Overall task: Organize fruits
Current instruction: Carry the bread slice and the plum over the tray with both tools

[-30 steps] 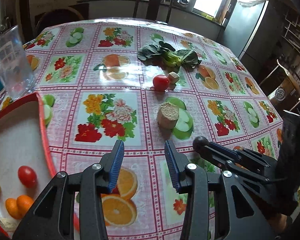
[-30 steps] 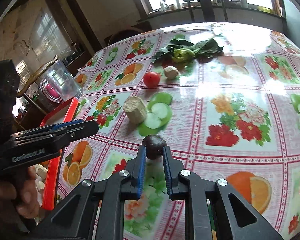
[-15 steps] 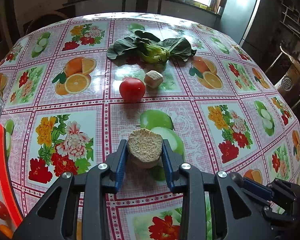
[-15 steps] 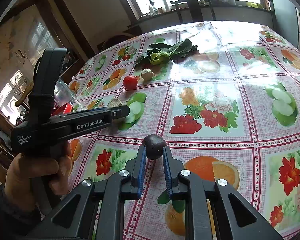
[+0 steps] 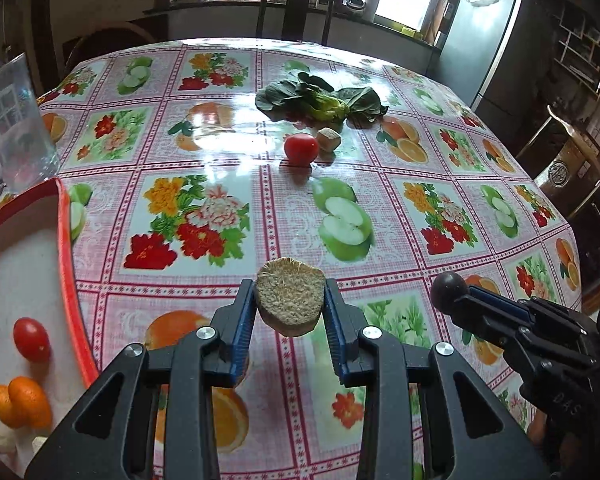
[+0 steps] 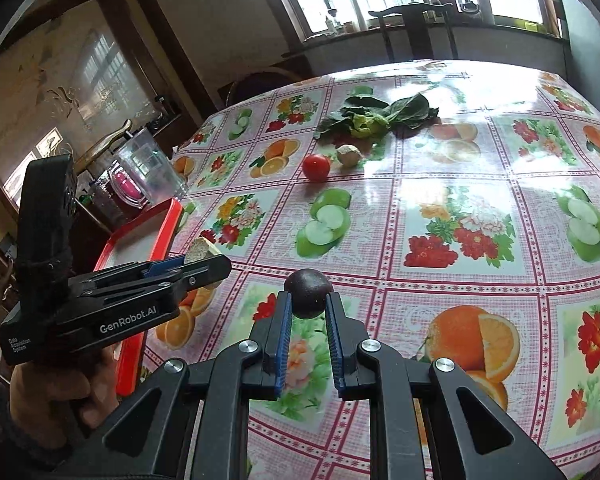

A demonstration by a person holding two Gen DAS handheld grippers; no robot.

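Observation:
My left gripper [image 5: 290, 292] is shut on a tan, rough-cut chunk [image 5: 290, 304] and holds it off the tablecloth, just right of the red tray [image 5: 66, 248]. The tray holds a cherry tomato [image 5: 31, 339] and small oranges [image 5: 20, 402]. My right gripper [image 6: 308, 300] is shut on a dark round fruit [image 6: 308, 289] above the near table edge, to the right of the left gripper [image 6: 204, 264]. A red tomato [image 5: 301, 148] and a small tan piece [image 5: 329, 138] lie side by side mid-table.
Leafy greens [image 5: 324, 100] lie beyond the tomato. A clear plastic jug [image 5: 14, 120] stands behind the tray at the left edge. A person's hand [image 6: 60, 384] grips the left tool. A chair [image 5: 294, 12] stands at the far side.
The left gripper, open near the tray a second ago, went to the tan chunk, shut on it and has lifted it back toward the tray. The right gripper kept the dark fruit.

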